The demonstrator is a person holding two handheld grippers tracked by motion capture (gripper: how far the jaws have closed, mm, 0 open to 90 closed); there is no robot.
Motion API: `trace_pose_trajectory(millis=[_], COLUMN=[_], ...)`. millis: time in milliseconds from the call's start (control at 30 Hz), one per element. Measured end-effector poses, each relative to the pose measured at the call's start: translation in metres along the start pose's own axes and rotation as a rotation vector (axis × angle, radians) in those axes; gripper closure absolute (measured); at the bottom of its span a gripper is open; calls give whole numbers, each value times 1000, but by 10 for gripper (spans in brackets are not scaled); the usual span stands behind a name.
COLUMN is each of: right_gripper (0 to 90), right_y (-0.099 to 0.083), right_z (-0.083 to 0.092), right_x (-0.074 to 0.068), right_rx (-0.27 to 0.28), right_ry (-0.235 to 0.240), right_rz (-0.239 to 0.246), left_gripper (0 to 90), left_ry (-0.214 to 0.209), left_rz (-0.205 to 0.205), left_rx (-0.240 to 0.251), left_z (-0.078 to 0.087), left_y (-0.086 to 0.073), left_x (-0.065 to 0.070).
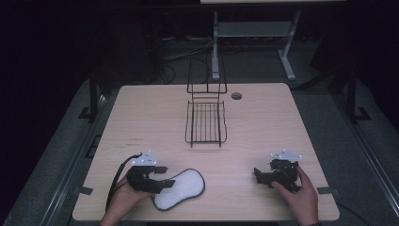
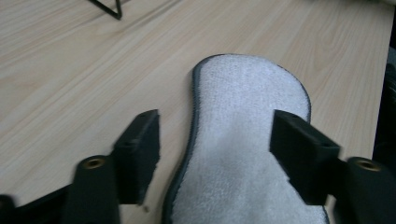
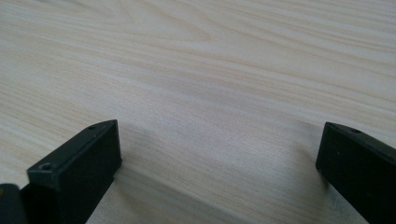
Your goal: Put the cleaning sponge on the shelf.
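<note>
High view shows the left tongs [image 1: 162,175] low over the near end of a white pad [image 1: 181,188] with a dark rim, which lies flat on the table [image 1: 150,117]. Left gripper view confirms the jaws stand apart: one hangs over bare wood just beside the pad's [image 2: 243,140] edge, the other over its fleece; neither pad face presses on it. Judgement: the spread and low approach suit a pinch on that rim edge, the only part of so flat a thing that offers a hold.

Right tongs [image 1: 263,175] sit well apart from the pad, to its right, held in a hand [image 1: 299,195] near the table's front edge. Right gripper view shows those jaws wide apart over bare wood [image 3: 210,93], nothing between them; they appear to wait in reserve.

Beyond both tongs, toward the far side, a black wire rack [image 1: 205,123] stands empty at mid-table, a likely destination for the pad.
</note>
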State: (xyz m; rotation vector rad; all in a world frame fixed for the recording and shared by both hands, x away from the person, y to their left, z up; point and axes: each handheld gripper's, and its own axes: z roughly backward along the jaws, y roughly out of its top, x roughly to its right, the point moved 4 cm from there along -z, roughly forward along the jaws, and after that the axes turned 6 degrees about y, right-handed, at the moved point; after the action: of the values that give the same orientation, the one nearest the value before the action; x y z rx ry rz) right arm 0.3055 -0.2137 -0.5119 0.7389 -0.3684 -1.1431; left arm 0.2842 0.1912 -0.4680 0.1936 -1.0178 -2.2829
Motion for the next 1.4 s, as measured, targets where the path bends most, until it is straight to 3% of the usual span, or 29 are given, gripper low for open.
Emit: trace_pose_trajectory(millis=[133, 200, 433, 833, 1167, 1400], right_gripper=[0, 0, 0, 0, 0, 0], right_y=[0, 0, 0, 0, 0, 0], right_z=[0, 0, 0, 0, 0, 0], right_x=[0, 0, 0, 0, 0, 0], right_rx=[0, 0, 0, 0, 0, 0], right_ry=[0, 0, 0, 1, 1, 1], right_rz=[-1, -1, -1, -1, 0, 0], left_gripper=[168, 133, 128, 128, 127, 127], left_ry=[-1, 6, 7, -13, -21, 2], left_rz=[-10, -27, -58, -72, -87, -119], left_rx=[-5, -6, -31, -45, -88, -106], left_z=[-5, -8, -15, -25, -34, -35], left_y=[1, 1, -3, -3, -6, -6], left_x=[5, 9, 14, 17, 19, 23])
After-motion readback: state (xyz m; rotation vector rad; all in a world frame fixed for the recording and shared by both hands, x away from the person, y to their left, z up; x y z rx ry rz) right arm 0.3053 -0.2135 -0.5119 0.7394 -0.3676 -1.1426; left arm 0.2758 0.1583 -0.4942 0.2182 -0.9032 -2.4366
